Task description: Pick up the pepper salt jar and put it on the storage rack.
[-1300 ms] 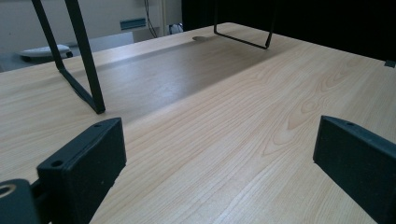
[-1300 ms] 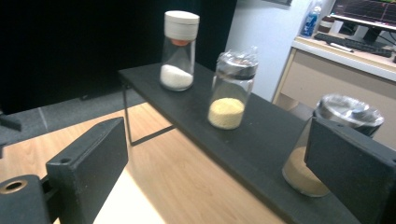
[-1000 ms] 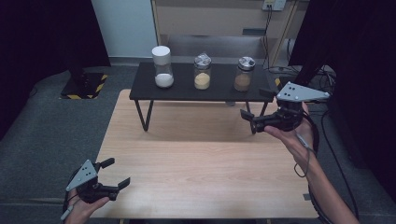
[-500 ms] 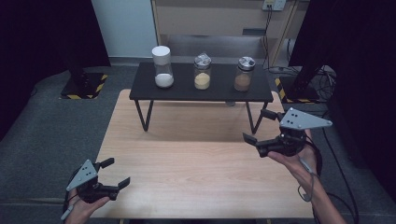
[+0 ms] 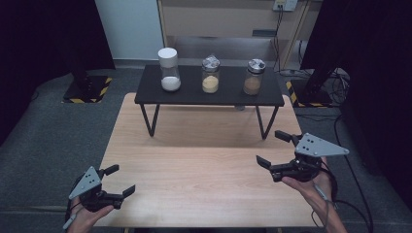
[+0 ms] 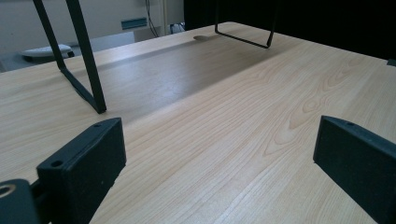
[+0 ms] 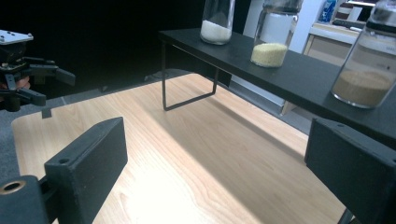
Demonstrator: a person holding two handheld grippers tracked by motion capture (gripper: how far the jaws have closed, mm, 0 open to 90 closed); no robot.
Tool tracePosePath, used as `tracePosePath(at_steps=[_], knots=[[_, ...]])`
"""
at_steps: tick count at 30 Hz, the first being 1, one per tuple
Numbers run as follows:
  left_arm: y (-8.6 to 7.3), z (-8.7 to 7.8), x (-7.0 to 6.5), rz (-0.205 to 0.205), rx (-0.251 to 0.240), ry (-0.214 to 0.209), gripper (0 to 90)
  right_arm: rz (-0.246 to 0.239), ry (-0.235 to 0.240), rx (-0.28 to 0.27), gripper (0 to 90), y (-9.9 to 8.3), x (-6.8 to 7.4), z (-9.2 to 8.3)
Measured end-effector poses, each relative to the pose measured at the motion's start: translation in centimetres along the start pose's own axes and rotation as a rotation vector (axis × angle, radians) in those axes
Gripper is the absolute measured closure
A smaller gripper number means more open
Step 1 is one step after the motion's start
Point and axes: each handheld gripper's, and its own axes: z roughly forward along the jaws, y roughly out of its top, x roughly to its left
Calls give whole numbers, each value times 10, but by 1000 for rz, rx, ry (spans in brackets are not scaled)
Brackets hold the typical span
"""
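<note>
From the high view, three jars stand in a row on a black shelf (image 5: 228,94) raised over the tabletop (image 5: 204,170); the right tool (image 5: 274,149), jaws apart and empty, hovers nearest the brown-filled jar (image 5: 253,76). The left tool (image 5: 121,179), likewise apart, sits at the near left corner. In the left gripper view, bare tabletop lies between the wide jaws. In the right gripper view, the brown-filled jar (image 7: 369,60) looks like clear glass: probably rigid, smooth, breakable and fairly weighty with its filling. I would grip it across the straight body, below the lid, squeezing gently.
</note>
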Motion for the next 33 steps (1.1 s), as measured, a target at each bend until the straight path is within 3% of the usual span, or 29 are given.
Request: tracePosePath(at_steps=[12,19,33], knots=[[0,0,0,5,-2,-2,13,31,-18,17,38,-31,9,-13],[0,-1,-1,5,-4,-3,13,80,-34,14,25,-50,8,-21],[0,-1,-1,10,-6,-2,13,132,-62,50,21,-83,6,-22]])
